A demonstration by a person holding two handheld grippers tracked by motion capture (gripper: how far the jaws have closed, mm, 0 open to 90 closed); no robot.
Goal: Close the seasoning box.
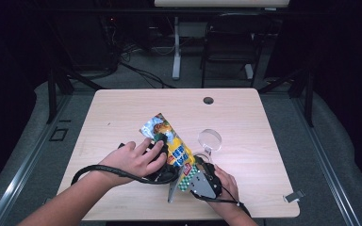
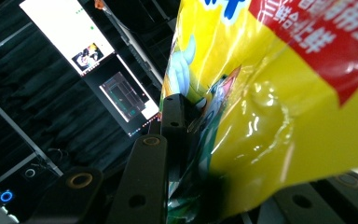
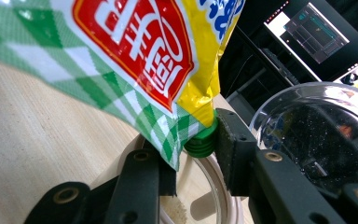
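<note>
1. A glossy yellow snack bag with cartoon print, a red label and a green-checked end [image 1: 172, 146] is lying slantwise near the middle of the light wooden table [image 1: 245, 117], held between both grippers.
2. The left gripper [image 1: 161, 143] is clamping the bag's upper part; in the left gripper view its black jaws are pressing into the foil [image 2: 261, 121].
3. The right gripper [image 1: 193, 167] is gripping the checked end at the bag's 5 o'clock side, a green cap [image 3: 203, 140] sitting against its right pad.
4. A clear round glass lid [image 1: 209, 140] is resting at the bag's 3 o'clock, just beside it.
</note>
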